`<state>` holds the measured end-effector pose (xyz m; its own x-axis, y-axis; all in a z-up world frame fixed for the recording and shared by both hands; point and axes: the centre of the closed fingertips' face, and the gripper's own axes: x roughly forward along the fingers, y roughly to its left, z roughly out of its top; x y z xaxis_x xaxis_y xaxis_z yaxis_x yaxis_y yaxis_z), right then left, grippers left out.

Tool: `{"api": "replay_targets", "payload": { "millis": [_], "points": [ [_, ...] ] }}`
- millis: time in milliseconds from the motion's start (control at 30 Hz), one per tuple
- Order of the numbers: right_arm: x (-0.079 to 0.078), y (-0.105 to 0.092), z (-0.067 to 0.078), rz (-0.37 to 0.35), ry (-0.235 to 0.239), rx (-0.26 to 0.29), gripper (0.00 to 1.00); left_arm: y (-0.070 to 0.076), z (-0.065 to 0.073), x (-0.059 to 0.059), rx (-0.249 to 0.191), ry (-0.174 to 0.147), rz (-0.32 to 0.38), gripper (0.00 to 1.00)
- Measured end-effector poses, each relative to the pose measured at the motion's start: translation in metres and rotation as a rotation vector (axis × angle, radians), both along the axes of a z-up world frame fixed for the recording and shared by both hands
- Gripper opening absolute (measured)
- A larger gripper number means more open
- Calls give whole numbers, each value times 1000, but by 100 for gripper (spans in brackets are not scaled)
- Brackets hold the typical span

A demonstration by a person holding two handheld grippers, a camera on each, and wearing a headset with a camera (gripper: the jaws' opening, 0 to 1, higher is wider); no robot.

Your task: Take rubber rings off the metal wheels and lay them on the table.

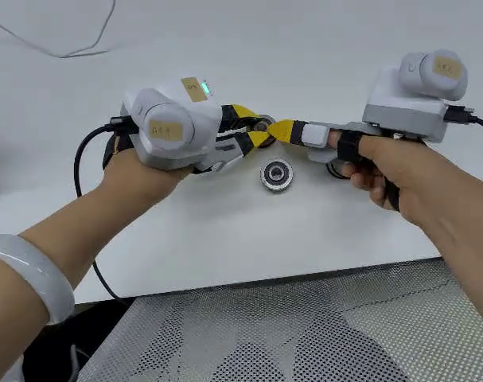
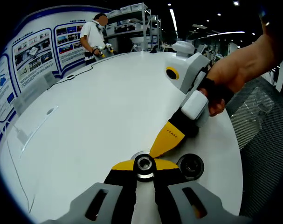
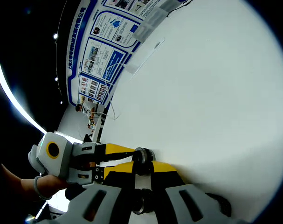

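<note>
One wheel (image 2: 144, 164) between left gripper (image 1: 254, 127), right gripper (image 1: 282, 130)

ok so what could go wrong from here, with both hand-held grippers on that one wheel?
1. The left hand-held gripper clamps the small metal wheel only at its jaw tips; if the right hand-held gripper tugs at the rim, the wheel might slip out.
2. The second wheel lies loose just beside them, towards the table edge; a knock could send it rolling off.

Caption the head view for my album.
Left gripper holds a metal wheel; right gripper meets it, another wheel on the table.
</note>
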<state>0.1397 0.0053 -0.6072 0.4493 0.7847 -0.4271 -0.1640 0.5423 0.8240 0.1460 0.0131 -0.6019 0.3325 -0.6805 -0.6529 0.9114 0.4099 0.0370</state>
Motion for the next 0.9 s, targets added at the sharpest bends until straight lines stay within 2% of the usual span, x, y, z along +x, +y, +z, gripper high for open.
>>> {"api": "replay_targets", "payload": {
  "millis": [200,300,333,367,500,900],
  "points": [
    [-1,1,0,-12,23,29,13,0,0,0,-6,2,7,13],
    [0,0,-1,-13,15,19,14,0,1,0,-6,2,8,13],
    [1,0,0,-14,-3,10,14,0,1,0,-6,2,8,13],
    [3,1,3,-8,-45,-6,15,0,1,0,-7,2,9,13],
    [2,4,2,-4,-20,14,18,0,1,-1,-7,3,10,13],
    [5,2,4,26,-57,-6,16,-1,1,0,-8,3,11,13]
  ]
}}
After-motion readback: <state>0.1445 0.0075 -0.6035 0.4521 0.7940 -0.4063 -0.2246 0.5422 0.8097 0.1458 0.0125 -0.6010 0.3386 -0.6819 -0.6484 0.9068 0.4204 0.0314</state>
